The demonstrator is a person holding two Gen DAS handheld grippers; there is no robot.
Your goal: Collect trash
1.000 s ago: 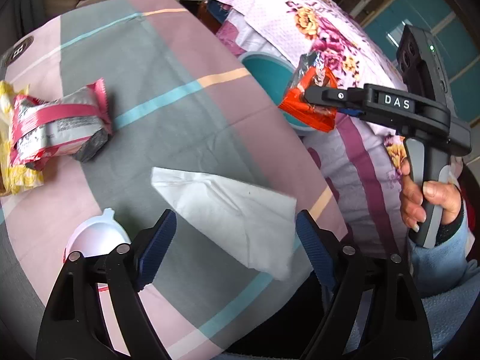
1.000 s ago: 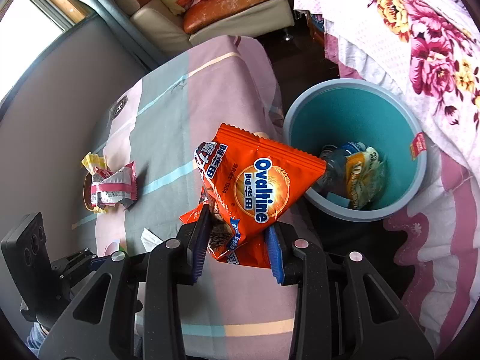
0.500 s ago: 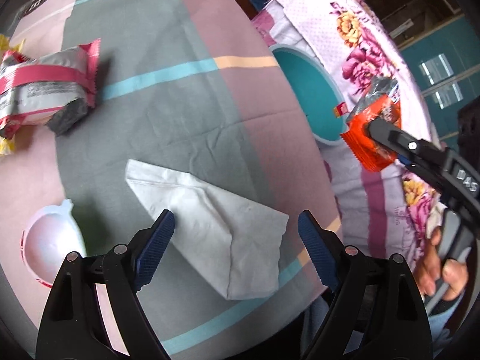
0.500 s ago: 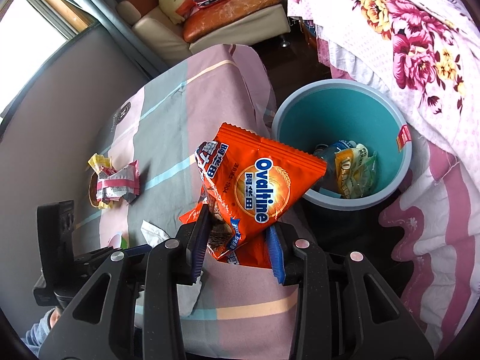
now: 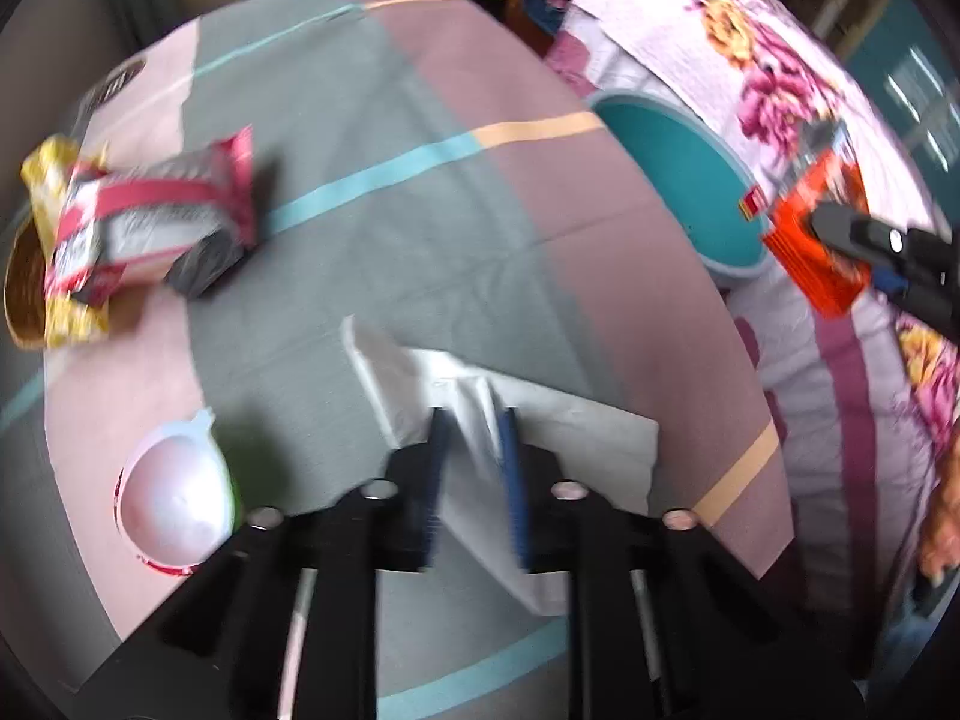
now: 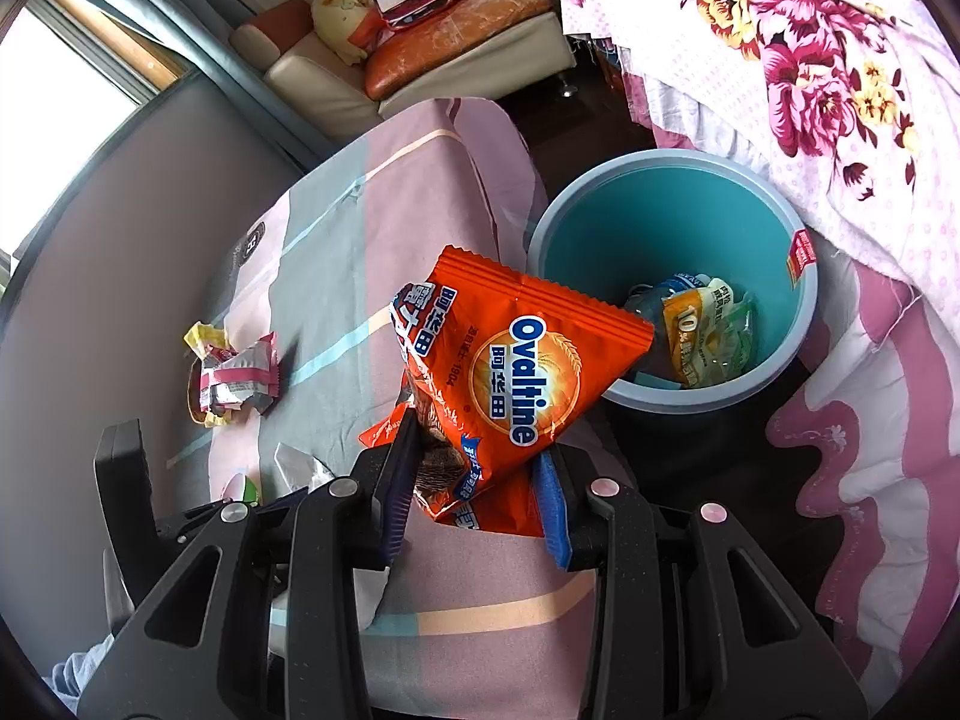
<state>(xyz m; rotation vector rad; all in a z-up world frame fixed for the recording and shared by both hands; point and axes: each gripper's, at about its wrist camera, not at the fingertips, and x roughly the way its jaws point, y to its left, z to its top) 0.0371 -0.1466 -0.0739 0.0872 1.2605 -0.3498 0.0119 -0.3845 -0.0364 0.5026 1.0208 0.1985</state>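
My left gripper (image 5: 474,450) is shut on a white paper napkin (image 5: 576,426) that lies on the striped tablecloth (image 5: 390,228); the napkin is pinched up into a fold between the jaws. My right gripper (image 6: 474,480) is shut on an orange Ovaltine packet (image 6: 522,366) and holds it in the air beside the teal trash bin (image 6: 672,222), left of its rim. The bin holds several wrappers (image 6: 702,330). In the left wrist view the packet (image 5: 810,252) and the bin (image 5: 678,180) are at the right.
A pink-and-silver snack wrapper (image 5: 144,222) lies on yellow wrappers at the table's left. A white plastic cup lid (image 5: 174,498) lies near the front left. A floral quilt (image 6: 810,60) hangs behind the bin. A sofa (image 6: 420,42) stands at the back.
My left gripper has closed on the napkin and bunched it up. My right gripper has moved the Ovaltine packet a little closer to the bin.
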